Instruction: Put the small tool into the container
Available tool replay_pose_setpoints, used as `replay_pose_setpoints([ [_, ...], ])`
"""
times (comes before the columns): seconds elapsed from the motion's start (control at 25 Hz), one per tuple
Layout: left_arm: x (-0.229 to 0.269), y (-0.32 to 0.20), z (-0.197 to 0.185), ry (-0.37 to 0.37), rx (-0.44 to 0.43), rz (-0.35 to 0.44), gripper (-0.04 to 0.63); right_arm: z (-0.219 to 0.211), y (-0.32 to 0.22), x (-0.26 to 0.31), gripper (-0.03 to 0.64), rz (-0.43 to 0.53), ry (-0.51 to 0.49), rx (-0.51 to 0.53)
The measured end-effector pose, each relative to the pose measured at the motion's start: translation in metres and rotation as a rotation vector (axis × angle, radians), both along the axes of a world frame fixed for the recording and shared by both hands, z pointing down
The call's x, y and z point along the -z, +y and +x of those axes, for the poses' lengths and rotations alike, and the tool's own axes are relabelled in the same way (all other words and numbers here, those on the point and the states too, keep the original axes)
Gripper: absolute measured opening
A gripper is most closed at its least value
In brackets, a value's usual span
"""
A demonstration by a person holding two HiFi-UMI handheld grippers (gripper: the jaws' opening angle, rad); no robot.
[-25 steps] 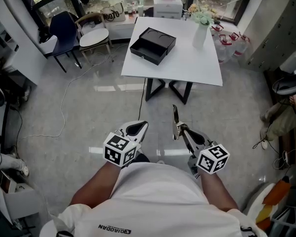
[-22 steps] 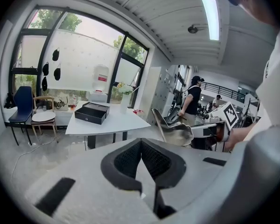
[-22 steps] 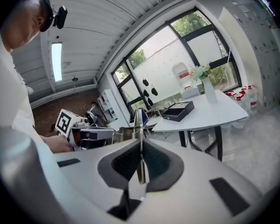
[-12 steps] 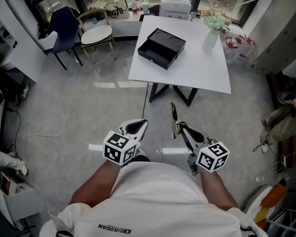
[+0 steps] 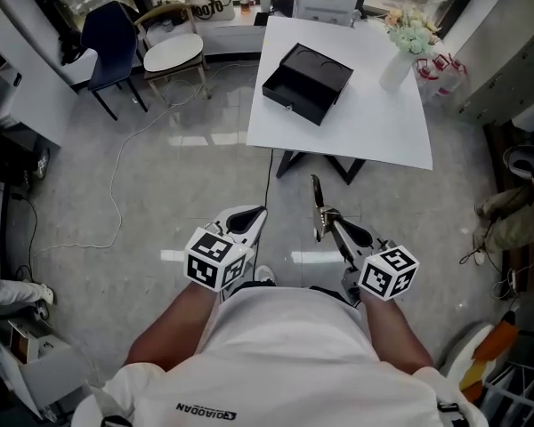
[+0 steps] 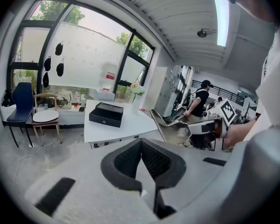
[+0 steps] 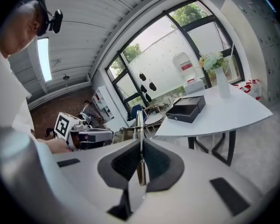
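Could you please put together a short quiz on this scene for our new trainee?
1. True or false: the right gripper is shut on the small tool.
2. Where does the black box sit? A) on the floor B) on the white table C) on a chair
3. Fill in: the vase on the same table holds ____.

Key: 1 true; 2 B; 3 flowers.
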State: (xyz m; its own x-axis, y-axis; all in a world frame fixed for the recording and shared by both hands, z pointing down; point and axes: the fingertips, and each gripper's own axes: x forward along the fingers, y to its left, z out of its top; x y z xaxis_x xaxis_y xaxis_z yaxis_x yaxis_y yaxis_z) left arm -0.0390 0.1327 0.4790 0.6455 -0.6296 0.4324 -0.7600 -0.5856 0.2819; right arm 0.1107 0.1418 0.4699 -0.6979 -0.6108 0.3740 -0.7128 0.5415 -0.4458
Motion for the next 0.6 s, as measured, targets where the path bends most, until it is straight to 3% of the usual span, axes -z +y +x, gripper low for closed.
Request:
replay_pose_setpoints([
  [0.6,-0.026,-0.028,-0.031,0.028,0.010,-0.045,0.009,-0.024,-0.039,-0.015,0.020,-0.032,0.028,-0.036],
])
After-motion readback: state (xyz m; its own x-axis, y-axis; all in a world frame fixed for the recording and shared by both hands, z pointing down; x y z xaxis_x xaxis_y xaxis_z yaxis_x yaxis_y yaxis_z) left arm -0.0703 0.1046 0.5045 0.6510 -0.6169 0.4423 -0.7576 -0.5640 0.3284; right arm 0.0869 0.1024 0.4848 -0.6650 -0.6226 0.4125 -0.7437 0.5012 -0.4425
